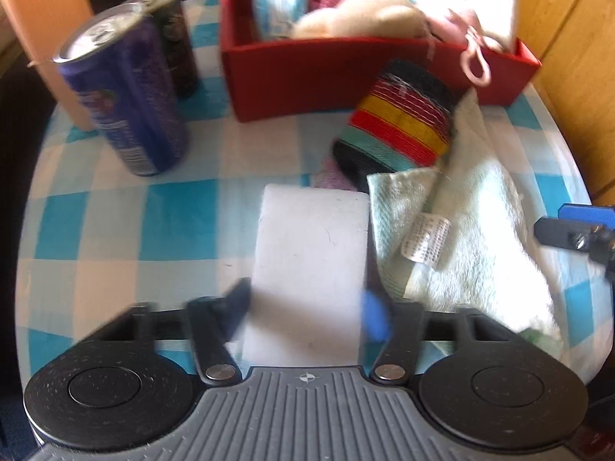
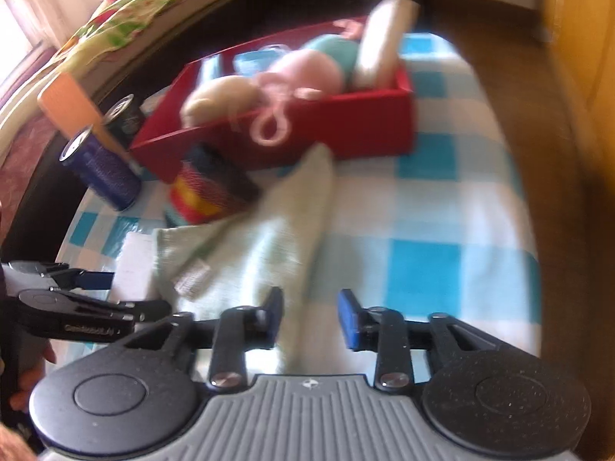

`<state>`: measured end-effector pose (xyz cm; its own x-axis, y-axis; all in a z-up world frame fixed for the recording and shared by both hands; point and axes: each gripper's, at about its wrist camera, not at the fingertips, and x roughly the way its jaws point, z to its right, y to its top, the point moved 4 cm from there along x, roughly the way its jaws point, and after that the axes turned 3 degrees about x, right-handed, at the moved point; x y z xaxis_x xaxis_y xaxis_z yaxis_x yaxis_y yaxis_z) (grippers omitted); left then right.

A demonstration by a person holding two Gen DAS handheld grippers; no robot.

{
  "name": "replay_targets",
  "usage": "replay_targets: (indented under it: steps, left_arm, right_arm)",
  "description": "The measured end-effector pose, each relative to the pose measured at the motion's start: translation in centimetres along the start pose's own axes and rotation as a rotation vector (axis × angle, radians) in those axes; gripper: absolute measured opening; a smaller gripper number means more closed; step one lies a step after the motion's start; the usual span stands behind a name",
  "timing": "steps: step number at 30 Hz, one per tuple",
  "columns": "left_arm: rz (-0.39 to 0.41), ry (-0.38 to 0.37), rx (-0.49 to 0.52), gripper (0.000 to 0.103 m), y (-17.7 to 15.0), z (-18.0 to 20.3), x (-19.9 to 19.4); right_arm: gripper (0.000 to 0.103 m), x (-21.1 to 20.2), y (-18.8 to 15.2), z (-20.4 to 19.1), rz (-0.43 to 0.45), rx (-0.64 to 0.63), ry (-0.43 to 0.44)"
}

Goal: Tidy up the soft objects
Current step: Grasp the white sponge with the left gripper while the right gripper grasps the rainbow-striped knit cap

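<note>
So nearest the left camera, the left gripper point(image 1: 305, 307) has its fingers either side of the white foam block point(image 1: 311, 246), which looks pinched between them, though that part is blurry. Over on the right side, the right gripper point(image 2: 309, 317) is spread apart with nothing in it, hovering over the near edge of the pale green towel point(image 2: 265, 246). The towel lies crumpled on the blue checked tablecloth point(image 2: 423, 230), touching the block's right side. Just beyond sits a striped sock roll point(image 1: 403, 123), leaning by the red box point(image 1: 307, 73), which holds plush toys. Far left are two drink cans point(image 1: 127, 96).
</note>
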<state>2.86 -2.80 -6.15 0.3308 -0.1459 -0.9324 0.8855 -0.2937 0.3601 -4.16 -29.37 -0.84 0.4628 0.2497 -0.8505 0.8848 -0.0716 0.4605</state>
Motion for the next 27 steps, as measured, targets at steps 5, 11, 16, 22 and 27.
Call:
replay_targets:
  steps: [5,11,16,22,27]
  left_arm:
    - [0.005,-0.08,-0.069,0.051,-0.3,-1.8,-1.0]
    - [0.063,-0.119,-0.129,0.051,0.0,-3.8,-2.9]
    - [0.079,-0.15,-0.14,0.051,1.0,-3.1,-3.2]
    - [0.083,-0.173,-0.134,0.051,1.3,-2.5,-3.3]
    - [0.092,-0.187,-0.141,0.052,1.6,-2.4,-3.7]
  right_arm:
    - [0.057,1.3,0.1,-1.7,-0.012,-0.024,0.0]
    - [0.057,2.7,0.0,-1.4,-0.03,-0.012,-0.042]
    - [0.057,3.3,0.0,-2.0,-0.031,-0.035,-0.044]
    - [0.057,2.8,1.7,-1.4,0.034,-0.021,-0.135]
    - [0.058,3.2,4.6,-2.9,0.095,0.0,-0.056]
